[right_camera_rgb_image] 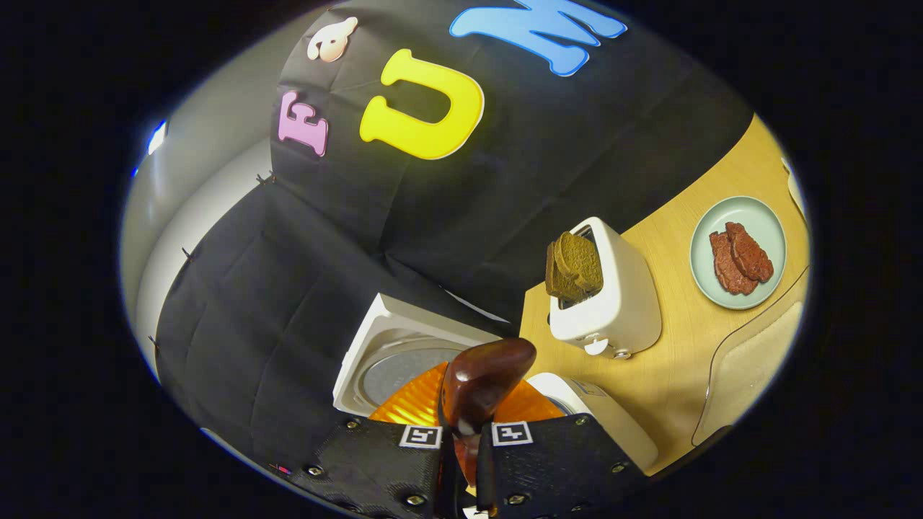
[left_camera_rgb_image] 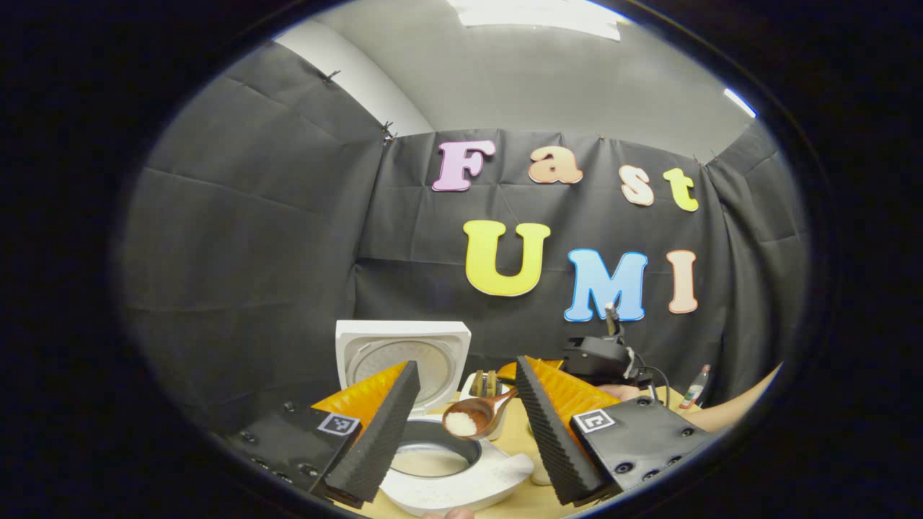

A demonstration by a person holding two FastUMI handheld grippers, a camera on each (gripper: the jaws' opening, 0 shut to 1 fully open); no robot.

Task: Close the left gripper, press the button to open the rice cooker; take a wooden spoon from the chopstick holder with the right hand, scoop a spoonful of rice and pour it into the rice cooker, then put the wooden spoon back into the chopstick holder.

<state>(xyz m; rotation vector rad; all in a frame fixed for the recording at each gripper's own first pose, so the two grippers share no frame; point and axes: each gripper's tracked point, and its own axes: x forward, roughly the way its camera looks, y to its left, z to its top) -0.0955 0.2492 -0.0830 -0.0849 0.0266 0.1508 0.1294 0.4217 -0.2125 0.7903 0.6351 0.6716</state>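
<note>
One spoonful of rice riding in the wooden spoon, poised just above the rice cooker with its lid already standing up. Pouring step in hand, by the look of it: bowl of the spoon level, grains not yet tipped. Next move likely calls for a roll of the right wrist so the rice slides into the inner pot, then a carry back to the chopstick holder just behind.

Right gripper pinching the spoon handle, fingers pressed tight on it, spoon bowl pointing away toward the cooker lid. Whole right view tilted hard, counter slanting, so hand apparently rolled over. Toaster with bread near the cooker, plate well apart.

Left gripper hanging back, fingers spread wide and holding nothing, framing cooker and spoon between them.
</note>
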